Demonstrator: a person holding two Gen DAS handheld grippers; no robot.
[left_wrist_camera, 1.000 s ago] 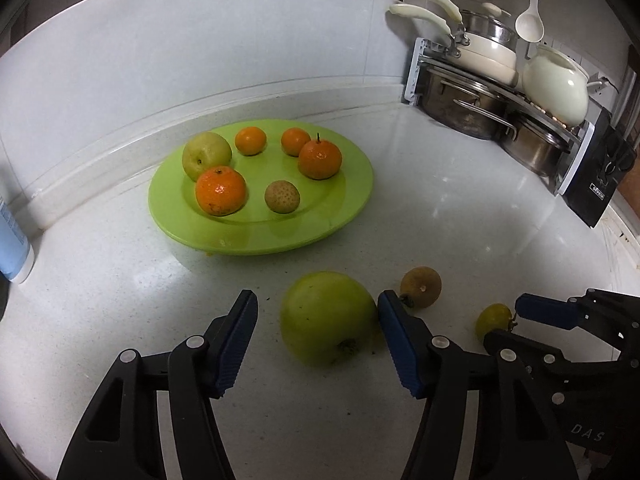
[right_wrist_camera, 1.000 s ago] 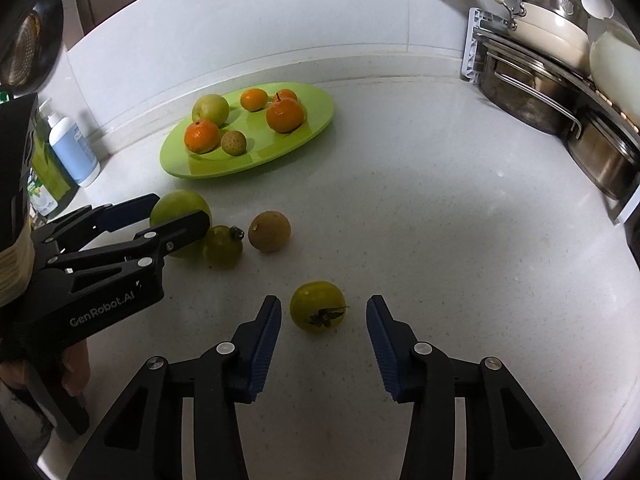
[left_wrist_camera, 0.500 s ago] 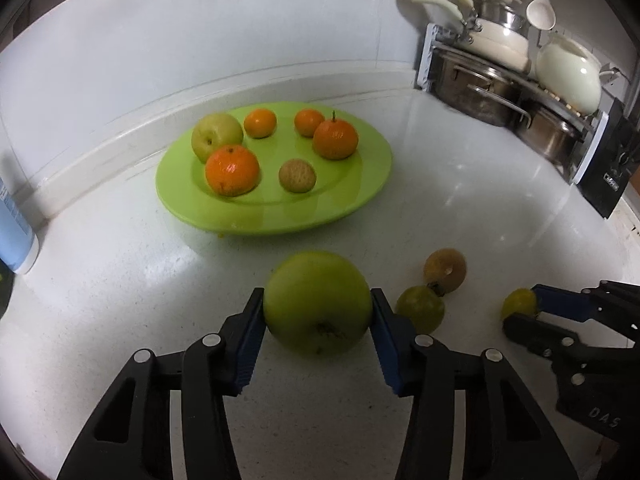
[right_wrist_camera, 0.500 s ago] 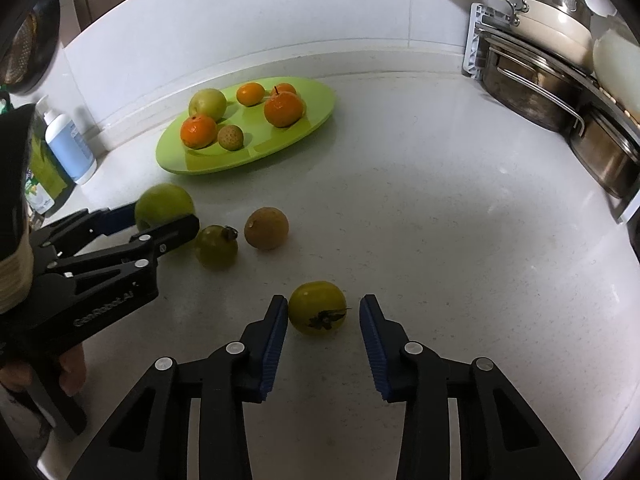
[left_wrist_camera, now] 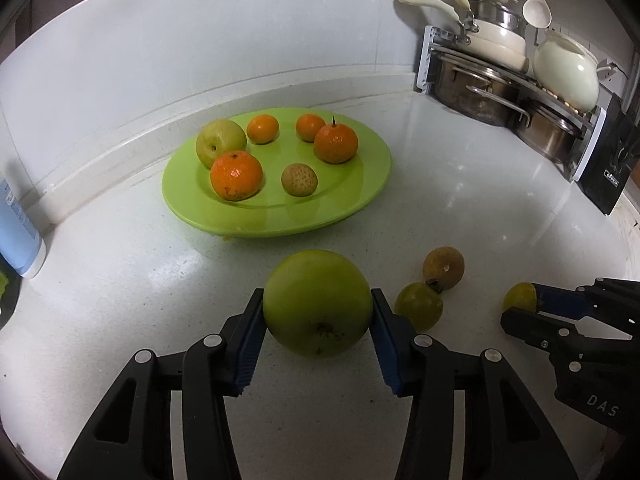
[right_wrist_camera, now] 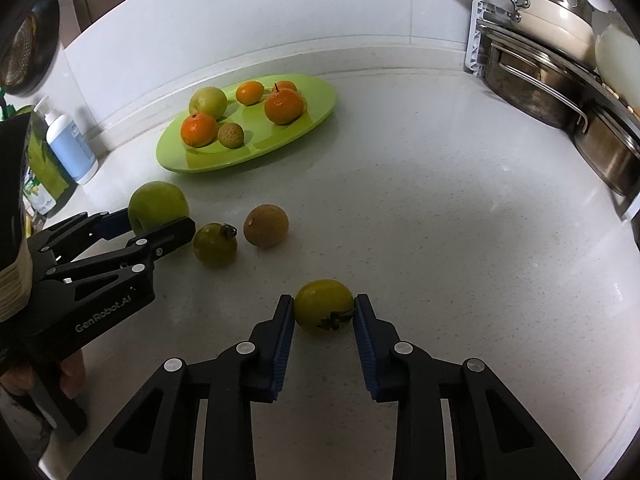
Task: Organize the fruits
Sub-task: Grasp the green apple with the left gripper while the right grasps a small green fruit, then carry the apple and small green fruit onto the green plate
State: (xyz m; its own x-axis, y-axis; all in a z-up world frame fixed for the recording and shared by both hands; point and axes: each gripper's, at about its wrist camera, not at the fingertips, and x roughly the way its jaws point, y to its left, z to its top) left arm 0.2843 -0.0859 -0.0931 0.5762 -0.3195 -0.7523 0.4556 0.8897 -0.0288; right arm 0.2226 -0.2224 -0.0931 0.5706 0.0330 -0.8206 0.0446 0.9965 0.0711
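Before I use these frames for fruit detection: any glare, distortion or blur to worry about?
Left wrist view: strong fisheye bowing at the backsplash, dark vignette in the corners, soft glare on the counter and green plate; the big green apple is sharp. Right wrist view: same bowing, the pot rack is stretched at the edge, a soft shadow lies under the small yellow-green fruit; no motion blur.

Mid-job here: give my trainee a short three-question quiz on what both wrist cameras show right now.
1. True or false: the left gripper is shut on the large green apple.
2. How many fruits lie on the green plate?
3. The right gripper grips which? A) brown fruit B) small yellow-green fruit C) orange

Key: 1 true; 2 six; 3 B
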